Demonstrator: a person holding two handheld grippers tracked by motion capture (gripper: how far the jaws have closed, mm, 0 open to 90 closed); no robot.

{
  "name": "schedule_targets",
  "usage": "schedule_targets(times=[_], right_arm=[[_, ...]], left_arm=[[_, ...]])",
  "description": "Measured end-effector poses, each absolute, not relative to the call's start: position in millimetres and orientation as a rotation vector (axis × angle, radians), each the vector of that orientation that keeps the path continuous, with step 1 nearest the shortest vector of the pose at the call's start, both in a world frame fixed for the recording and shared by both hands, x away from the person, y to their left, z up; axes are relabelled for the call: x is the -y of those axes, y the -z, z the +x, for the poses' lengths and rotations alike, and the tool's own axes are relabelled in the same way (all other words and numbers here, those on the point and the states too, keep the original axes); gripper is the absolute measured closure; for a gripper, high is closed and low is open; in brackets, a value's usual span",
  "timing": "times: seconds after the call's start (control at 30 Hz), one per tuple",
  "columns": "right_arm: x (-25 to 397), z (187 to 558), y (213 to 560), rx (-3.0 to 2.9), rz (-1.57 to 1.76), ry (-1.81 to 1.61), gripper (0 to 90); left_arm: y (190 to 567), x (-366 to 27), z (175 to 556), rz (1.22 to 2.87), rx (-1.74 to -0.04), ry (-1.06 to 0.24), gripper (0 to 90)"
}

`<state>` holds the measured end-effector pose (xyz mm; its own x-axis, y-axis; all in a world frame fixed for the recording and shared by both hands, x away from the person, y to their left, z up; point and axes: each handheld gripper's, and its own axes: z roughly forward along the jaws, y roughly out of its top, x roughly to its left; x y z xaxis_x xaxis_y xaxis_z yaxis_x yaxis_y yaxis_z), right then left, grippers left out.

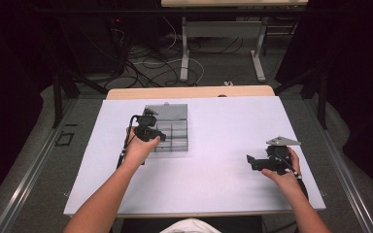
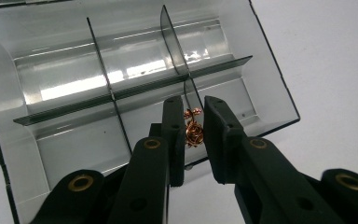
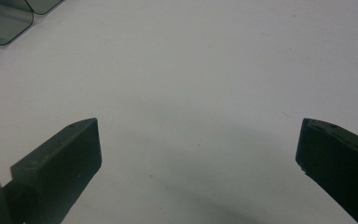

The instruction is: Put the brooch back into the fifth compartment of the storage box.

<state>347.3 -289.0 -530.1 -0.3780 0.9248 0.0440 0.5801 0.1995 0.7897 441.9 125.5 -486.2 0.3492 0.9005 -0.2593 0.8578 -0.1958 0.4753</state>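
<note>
Nearest the person, the right gripper (image 1: 250, 161) rests low over the white table (image 1: 223, 131) at its right side, its jaws spread wide with nothing between them; further in, the left gripper (image 2: 193, 133) hangs over the clear divided box (image 2: 65, 79), its jaws nearly closed on a small copper wire ornament (image 2: 192, 128), which sits between the tips above a near compartment beside a divider; beyond the table, cables (image 1: 145, 63) lie on the floor.

Left gripper (image 1: 151, 132) reached forward, jaws nearly closed, right gripper (image 1: 252, 161) held low, jaws spread wide
</note>
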Motion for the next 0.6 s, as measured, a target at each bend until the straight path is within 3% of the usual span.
schedule_targets(times=[0.6], right_arm=[[289,347,530,-2.042,1.398,-1.037,0.0]], left_arm=[[506,-122,450,2.097,-1.553,-0.109,78.9]])
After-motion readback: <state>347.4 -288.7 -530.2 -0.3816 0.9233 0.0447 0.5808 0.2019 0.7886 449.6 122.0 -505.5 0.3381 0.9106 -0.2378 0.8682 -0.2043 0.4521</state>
